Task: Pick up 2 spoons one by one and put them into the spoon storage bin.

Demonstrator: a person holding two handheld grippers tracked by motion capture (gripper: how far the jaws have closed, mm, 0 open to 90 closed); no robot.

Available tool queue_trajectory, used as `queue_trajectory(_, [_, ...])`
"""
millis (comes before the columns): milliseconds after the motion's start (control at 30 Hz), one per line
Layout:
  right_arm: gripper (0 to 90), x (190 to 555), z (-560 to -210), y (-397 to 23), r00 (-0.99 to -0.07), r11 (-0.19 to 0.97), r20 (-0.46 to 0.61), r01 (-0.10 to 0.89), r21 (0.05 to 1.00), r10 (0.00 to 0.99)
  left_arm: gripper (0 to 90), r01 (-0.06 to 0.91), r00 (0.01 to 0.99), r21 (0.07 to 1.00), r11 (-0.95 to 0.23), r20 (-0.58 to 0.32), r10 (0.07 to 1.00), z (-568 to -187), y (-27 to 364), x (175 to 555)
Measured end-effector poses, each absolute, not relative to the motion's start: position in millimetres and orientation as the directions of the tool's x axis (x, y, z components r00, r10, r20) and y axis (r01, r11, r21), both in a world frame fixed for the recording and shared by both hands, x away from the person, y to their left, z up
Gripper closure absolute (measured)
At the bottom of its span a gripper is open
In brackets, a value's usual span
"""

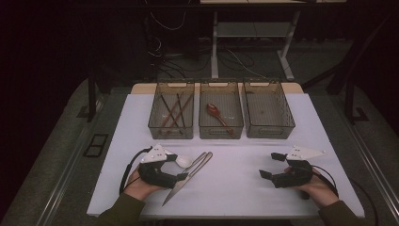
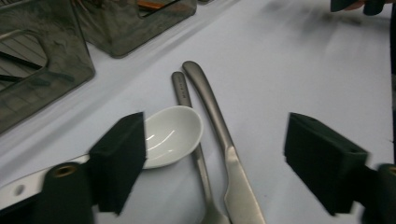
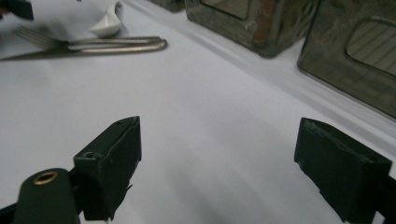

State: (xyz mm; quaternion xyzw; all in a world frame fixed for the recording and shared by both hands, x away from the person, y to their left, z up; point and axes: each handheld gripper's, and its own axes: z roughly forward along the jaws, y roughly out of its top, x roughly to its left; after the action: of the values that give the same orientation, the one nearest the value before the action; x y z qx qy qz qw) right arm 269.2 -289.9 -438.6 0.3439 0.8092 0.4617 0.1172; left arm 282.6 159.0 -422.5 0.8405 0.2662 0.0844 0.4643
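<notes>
at the table's (image 1: 235, 188) seven o'clock, left gripper (image 2: 210, 158) stood apart around fork (image 2: 196, 149) and knife (image 2: 224, 154), white spoon (image 2: 170, 135) touching one pad; closing risked pinching several. right gripper (image 3: 217, 170) gaped, idle.

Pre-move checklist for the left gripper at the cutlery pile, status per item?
1. Left gripper jaws open: ok, pads wide apart, nothing pressed.
2. Something between the jaws: ok, the fork and table knife lie between them; the white ceramic spoon sits by the left pad.
3. Single item isolated: not ok, fork and knife lie side by side, the spoon against the fork.
4. Right gripper clear of the pile: ok, open, over bare table at the right.
5. Bins reachable: ok, the chopstick bin, wooden-spoon bin and right bin stand in a row behind.
6. Right bin empty: cannot tell.
</notes>
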Motion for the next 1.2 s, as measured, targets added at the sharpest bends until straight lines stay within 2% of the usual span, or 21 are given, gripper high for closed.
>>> queue_trajectory(167, [14.6,268.2,-441.3,-292.4,-0.736,0.346,0.124,0.452,0.822,0.666,48.1,0.381,0.836,0.813,-0.440,-0.100,0.540,-417.2,161.4,293.8])
queue_trajectory(300, [14.6,268.1,-440.7,-290.8,-0.739,0.346,0.126,0.451,0.823,0.662,66.7,0.430,0.797,0.783,-0.450,-0.096,0.596,-418.2,162.8,309.0])
queue_trajectory(500, [14.6,268.9,-441.3,-290.5,-0.742,0.353,0.123,0.450,0.821,0.659,87.1,0.476,0.748,0.751,-0.458,-0.072,0.659,-420.9,171.0,335.4])
queue_trajectory(833, [14.6,269.0,-443.0,-289.4,-0.745,0.367,0.116,0.450,0.814,0.657,88.8,0.542,0.716,0.696,-0.472,-0.088,0.692,-437.2,174.4,361.1])
queue_trajectory(1200, [14.6,268.3,-442.4,-289.6,-0.747,0.368,0.115,0.448,0.815,0.654,88.7,0.551,0.733,0.626,-0.551,-0.046,0.679,-438.4,176.7,348.4])
